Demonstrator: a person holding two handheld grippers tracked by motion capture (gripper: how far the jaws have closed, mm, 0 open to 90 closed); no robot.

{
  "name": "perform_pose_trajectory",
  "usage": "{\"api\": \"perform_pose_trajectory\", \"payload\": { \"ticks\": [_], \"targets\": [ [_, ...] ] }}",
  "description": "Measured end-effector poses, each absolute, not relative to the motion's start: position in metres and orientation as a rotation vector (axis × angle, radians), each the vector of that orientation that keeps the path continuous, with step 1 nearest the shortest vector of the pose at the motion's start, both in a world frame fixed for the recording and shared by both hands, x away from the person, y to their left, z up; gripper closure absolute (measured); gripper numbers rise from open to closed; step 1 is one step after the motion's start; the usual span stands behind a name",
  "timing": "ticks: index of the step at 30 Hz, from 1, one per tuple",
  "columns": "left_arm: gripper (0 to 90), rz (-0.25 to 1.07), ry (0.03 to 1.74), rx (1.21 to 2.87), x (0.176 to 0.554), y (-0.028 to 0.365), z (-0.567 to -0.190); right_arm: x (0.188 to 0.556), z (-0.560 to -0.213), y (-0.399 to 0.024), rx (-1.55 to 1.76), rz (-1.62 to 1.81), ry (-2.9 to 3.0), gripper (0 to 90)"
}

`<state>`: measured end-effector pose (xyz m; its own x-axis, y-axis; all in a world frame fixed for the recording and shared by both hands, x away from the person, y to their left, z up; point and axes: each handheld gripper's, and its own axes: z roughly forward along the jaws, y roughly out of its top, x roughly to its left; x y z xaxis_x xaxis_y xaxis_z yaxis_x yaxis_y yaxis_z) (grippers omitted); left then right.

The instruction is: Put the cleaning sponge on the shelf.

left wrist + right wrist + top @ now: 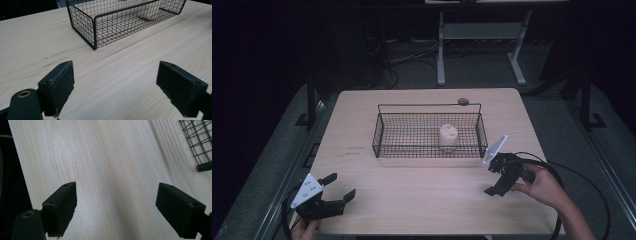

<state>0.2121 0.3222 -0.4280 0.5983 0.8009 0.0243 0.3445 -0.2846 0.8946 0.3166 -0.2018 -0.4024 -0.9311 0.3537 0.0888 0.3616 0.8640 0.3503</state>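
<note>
A black wire basket [379, 134] stands in the middle of the wooden table [427, 200]. Inside it, toward its right end, a pale cream cylinder [448, 136] stands upright; its base also appears in the left gripper view [150, 11]. My left gripper [339, 187] is open at the table's front left corner, jaws wide and empty, pointing toward the basket [82, 22]. My right gripper [497, 187] is open over the front right of the table, nothing between its jaws, with the basket's corner [200, 145] at the upper right of its view.
A small dark round knob [463, 101] sits on the table just behind the basket. Beyond the table, white desk legs [441, 50] and cables lie on the dark floor. The table's front edge [17, 182] runs close to my right gripper.
</note>
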Motion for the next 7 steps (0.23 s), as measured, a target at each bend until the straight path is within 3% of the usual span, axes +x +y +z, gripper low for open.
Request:
{"api": "perform_pose_trajectory", "payload": {
  "ticks": [7],
  "targets": [
    [14.1, 0.597, 0.918, 1.882, 0.2127, 0.3208, -0.4287, 0.3091, -0.4075, -0.2042, -0.577, -0.604, -3.015, 16.5]
  ]
}}
